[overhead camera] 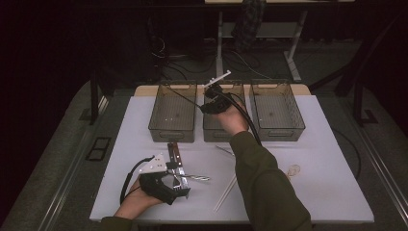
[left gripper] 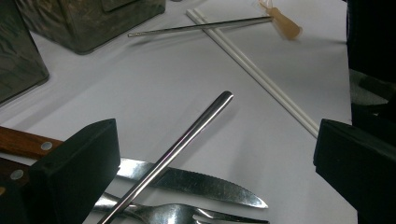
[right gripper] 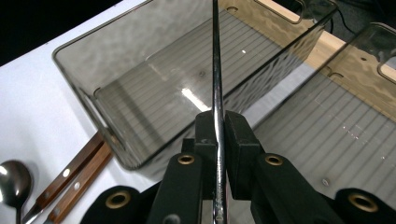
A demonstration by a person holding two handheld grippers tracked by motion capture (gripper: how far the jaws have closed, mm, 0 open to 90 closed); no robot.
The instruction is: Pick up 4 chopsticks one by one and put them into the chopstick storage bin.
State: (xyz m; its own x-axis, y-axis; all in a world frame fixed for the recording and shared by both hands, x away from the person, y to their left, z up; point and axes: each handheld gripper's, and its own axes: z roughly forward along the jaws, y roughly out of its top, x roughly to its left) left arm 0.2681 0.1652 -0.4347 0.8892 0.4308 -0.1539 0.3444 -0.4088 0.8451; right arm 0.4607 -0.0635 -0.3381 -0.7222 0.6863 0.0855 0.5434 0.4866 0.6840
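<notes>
Sorting step, carry phase: a metal chopstick (right gripper: 216, 79) is clamped in the right tongs (overhead camera: 214, 102) above the far middle bin (overhead camera: 210, 129); release there is judged next. Left tongs (overhead camera: 177, 180) are held wide over near cutlery (left gripper: 187, 182).

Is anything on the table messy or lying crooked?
Yes. Near the left claw, a metal chopstick lies slanted across a steak knife and a fork in a jumbled heap. Farther off, another metal chopstick crosses a white pair. The three bins sit neatly side by side.
</notes>
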